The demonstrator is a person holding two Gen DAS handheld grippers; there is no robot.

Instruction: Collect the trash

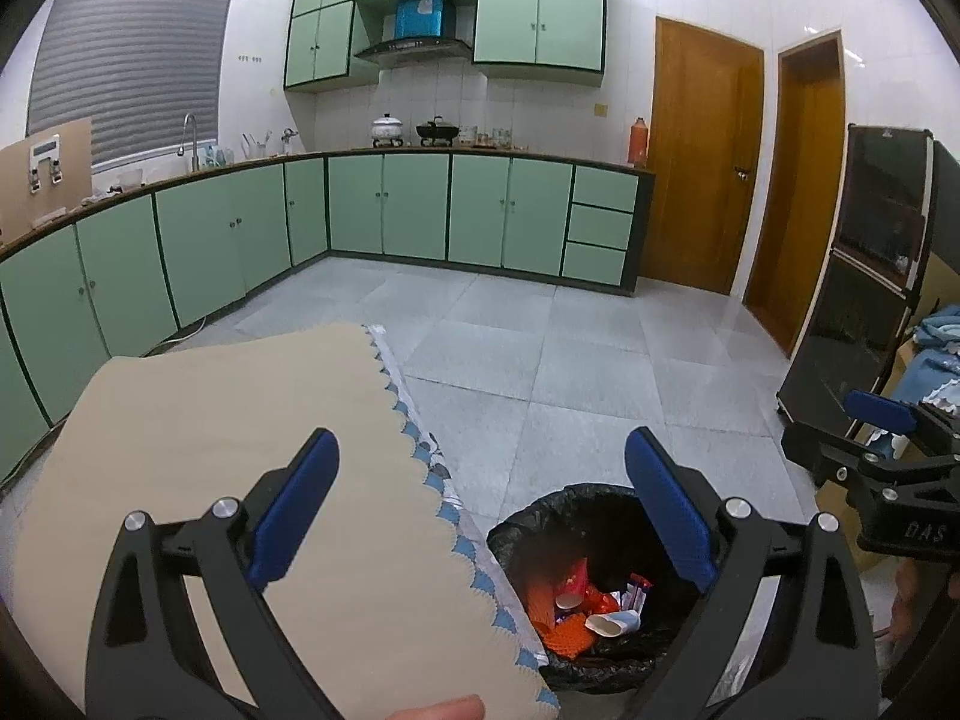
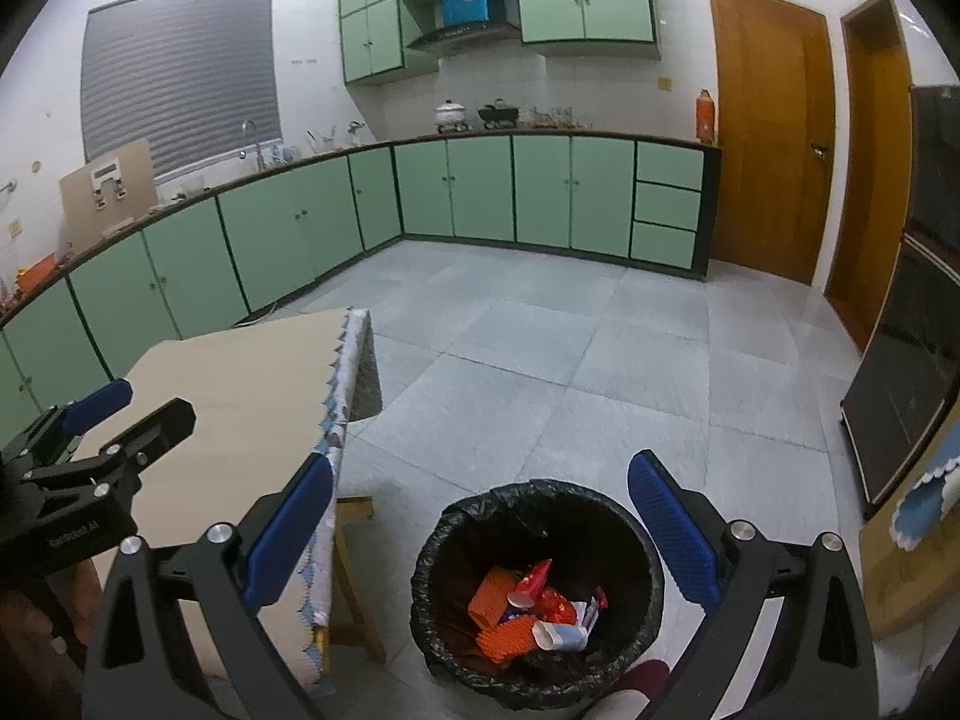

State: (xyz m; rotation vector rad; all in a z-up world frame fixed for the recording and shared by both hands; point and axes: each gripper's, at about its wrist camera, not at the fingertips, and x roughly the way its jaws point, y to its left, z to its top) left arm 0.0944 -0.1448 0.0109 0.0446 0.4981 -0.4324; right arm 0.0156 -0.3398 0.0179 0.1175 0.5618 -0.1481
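Note:
A black-lined trash bin [image 2: 624, 516] stands on the floor beside the table, also seen as the bin [image 1: 528, 516] in the left wrist view. It holds trash [image 2: 528, 606]: orange pieces, red wrappers and a white cup [image 1: 612, 623]. My right gripper [image 2: 480, 534] hangs open just above the bin, nothing between its blue pads. My left gripper [image 1: 480, 516] is open too, spanning the table's edge and the bin. Each gripper shows in the other's view: the right gripper [image 1: 882, 420] at the right edge, the left gripper [image 2: 102, 414] at the left.
The table [image 1: 210, 432] carries a beige cloth with a blue scalloped trim; a wooden leg [image 2: 360, 588] stands near the bin. Green cabinets [image 2: 480, 192] line the walls. A dark glass cabinet [image 1: 864, 300] stands at right, by wooden doors [image 2: 768, 132]. Grey tiled floor [image 2: 570, 360] lies beyond.

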